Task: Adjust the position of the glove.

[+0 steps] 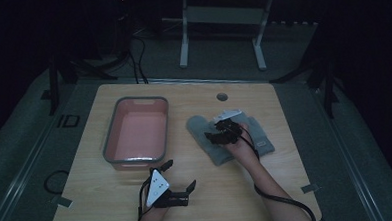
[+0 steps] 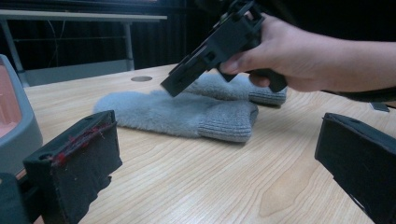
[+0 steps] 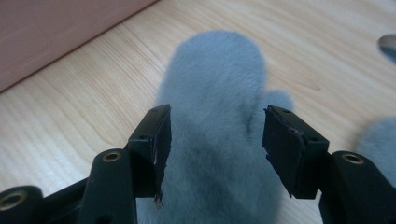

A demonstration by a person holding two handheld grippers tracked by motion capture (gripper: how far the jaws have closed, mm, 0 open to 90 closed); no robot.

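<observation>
A light wooden table [image 1: 113, 199] carries a pink basin with a grey rim [image 1: 136, 130] on its left half and two grey fuzzy mittens on its right half. The nearer-left mitten [image 1: 205, 140] lies flat, its ribbed cuff toward the near edge; the second mitten [image 1: 262, 137] lies just beside it on the right, the two touching along their sides in the left gripper view. A small round hole [image 1: 222, 97] sits in the tabletop at the far side, behind the mittens.

The right gripper [image 1: 224, 133], held in the person's right hand [image 1: 243, 146], is poised over the left mitten. In the right gripper view its jaws stand spread on either side of the mitten's body [image 3: 215, 140]; whether they touch the fabric cannot be told.

The left gripper [image 1: 179, 179] is at the near edge of the table, just near of the basin, and well apart from the mittens. Its jaws are spread wide with nothing between them.
</observation>
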